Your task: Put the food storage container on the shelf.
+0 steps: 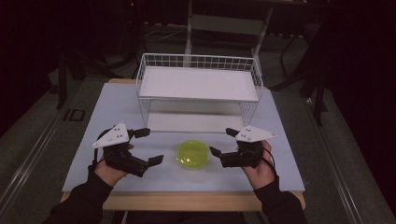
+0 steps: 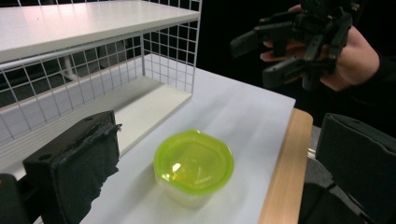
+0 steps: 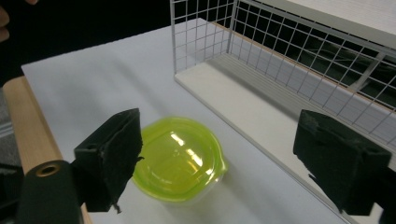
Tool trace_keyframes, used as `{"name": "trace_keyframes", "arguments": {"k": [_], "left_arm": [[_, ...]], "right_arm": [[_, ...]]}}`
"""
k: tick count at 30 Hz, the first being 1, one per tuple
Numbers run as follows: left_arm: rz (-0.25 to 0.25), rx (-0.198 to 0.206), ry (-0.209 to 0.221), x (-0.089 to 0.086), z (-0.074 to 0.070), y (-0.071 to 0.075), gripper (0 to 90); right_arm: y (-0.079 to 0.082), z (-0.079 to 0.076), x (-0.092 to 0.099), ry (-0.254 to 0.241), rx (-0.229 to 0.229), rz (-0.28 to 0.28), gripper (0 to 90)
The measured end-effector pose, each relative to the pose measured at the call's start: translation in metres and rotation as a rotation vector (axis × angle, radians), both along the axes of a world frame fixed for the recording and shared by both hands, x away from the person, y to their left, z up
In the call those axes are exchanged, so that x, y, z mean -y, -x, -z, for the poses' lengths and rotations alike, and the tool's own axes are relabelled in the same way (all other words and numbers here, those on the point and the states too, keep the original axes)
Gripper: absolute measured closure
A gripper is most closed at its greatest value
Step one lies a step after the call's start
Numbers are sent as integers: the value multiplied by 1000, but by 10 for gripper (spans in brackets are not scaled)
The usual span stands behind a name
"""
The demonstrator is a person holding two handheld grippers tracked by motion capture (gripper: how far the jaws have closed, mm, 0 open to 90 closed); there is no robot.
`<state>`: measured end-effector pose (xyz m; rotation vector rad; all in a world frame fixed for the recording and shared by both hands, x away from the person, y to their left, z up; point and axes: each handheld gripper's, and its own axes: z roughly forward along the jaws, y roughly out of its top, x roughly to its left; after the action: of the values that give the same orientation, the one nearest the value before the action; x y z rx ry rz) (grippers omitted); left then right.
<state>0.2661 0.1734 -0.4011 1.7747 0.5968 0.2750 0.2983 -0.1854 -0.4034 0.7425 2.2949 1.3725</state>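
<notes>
Flanking a small round clear-plastic tub with a lime-green lid (image 1: 192, 154) from both sides, and gripping nothing. Finds that tub standing upright on the pale white table top (image 1: 116, 112), near the wooden front edge (image 1: 187, 201) and just in front of the white wire-mesh rack with its flat white shelf (image 1: 196, 58); lid on, sitting flat as far as can be told. Looks apart from the rack's lower board and well below the upper shelf, so not stowed on either level. Reads, as a judgement, as a point where the tub is free of both tools: no lift in hand, no lid work in hand, and any carrying to the rack not yet done. Cannot tell what is inside through the lid.

Holding the left gripper (image 1: 152, 145) off the tub's left side, jaws spread wide with bare table between them and pointing inward toward the tub, left hand (image 1: 109, 170) wrapped round the body from below, grey three-cornered plate on top. Mirroring that with the right gripper (image 1: 222, 141) off the tub's right side, jaws likewise at a wide spread and clamped on nothing, right hand (image 1: 259, 170) behind it with the sleeve coming in over the front edge. Looking down past each tool's own black foam pads (image 3: 109, 154) at the tub (image 3: 180, 158) in both gripper views, with clear air between pads and plastic, which suggests both tools hang above the table and not at grasping height.
</notes>
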Motion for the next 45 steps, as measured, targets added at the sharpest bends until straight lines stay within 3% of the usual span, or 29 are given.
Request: {"name": "trace_keyframes", "arguments": {"k": [5,7,12,16,21,29,35,38,45], "left_arm": [[-11,-21,-25,17,2,-14,3],[-9,-50,-20,22,6,-20,3],[-12,-106,-35,33,19,-33,3],[-14,-166,-48,41,31,-42,3],[-15,-211,-77,49,47,-49,3],[-33,-273,-85,54,72,-58,115],[-82,-342,-114,55,86,-61,176],[-102,-392,-104,54,92,-63,201],[-108,-486,-108,54,105,-65,246]], "right_arm": [[-10,4,-3,-27,-50,24,151],[-13,8,-5,-53,-84,26,141],[-19,19,-14,-56,-132,38,130],[-24,29,-20,-35,-165,61,152],[-29,39,-23,-7,-184,86,252],[-34,54,-22,-6,-234,116,341],[-36,65,-21,8,-257,134,379],[-35,70,-21,12,-269,146,389],[-36,78,-20,-16,-329,171,446]]}}
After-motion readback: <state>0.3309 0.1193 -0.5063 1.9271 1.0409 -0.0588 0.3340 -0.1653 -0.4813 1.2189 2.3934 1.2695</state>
